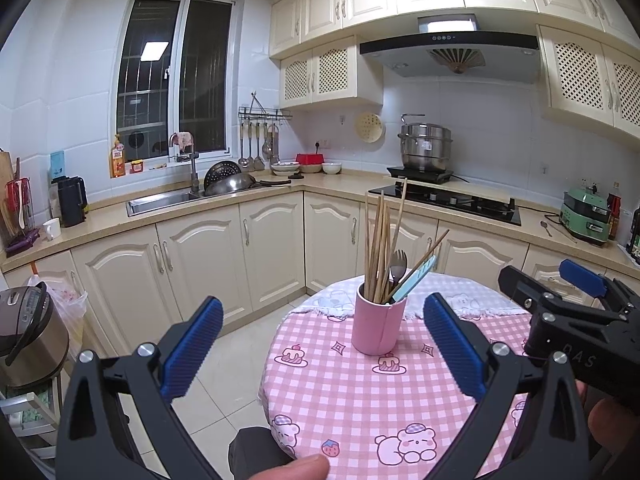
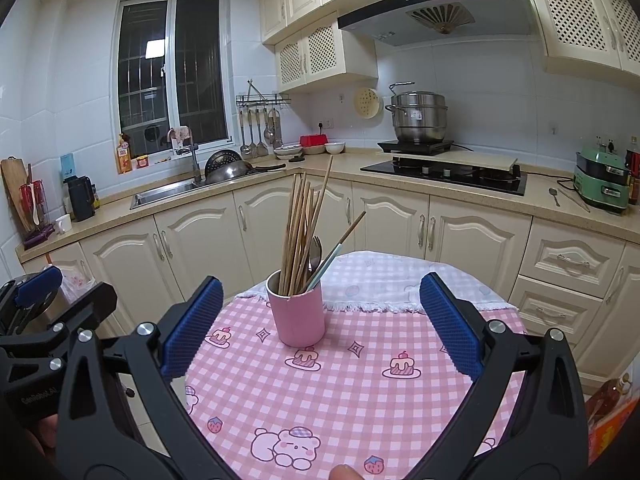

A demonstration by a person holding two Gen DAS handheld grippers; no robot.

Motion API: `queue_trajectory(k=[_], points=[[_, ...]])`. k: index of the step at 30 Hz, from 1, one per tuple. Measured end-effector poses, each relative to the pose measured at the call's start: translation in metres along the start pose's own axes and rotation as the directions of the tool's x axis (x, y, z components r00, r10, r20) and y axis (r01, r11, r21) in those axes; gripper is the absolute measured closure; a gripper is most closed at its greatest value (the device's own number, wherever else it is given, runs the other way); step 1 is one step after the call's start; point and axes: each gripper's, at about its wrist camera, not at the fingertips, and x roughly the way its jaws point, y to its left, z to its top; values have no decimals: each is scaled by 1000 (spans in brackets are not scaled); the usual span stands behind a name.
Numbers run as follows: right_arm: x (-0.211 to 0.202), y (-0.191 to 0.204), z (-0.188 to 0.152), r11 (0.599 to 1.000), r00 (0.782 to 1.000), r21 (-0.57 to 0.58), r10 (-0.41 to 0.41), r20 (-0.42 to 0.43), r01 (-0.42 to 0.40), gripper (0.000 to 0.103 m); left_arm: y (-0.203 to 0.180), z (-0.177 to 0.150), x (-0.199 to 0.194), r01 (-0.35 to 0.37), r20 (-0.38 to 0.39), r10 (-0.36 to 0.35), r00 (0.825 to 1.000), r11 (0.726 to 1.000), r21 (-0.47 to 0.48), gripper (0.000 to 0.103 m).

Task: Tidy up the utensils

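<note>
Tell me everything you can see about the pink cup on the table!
The pink cup is a plain, smooth, round holder standing upright on the checked tablecloth. Wooden chopsticks, a metal fork and a light-blue handled utensil stick out of it. Nothing else touches it; both grippers are open and apart from it.

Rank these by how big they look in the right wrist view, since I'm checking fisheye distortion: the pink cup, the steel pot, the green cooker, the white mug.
1. pink cup, though it is nearest the camera
2. steel pot and green cooker: too alike to rank
3. white mug, clearly smallest
</note>
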Motion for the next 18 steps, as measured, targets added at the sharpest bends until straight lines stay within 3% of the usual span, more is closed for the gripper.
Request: queue_trajectory(k=[18], points=[[2, -2, -5, 1000, 1000, -1, 2, -6, -2, 6, -2, 0, -9, 17, 38, -18, 999, 1000, 12, 5]])
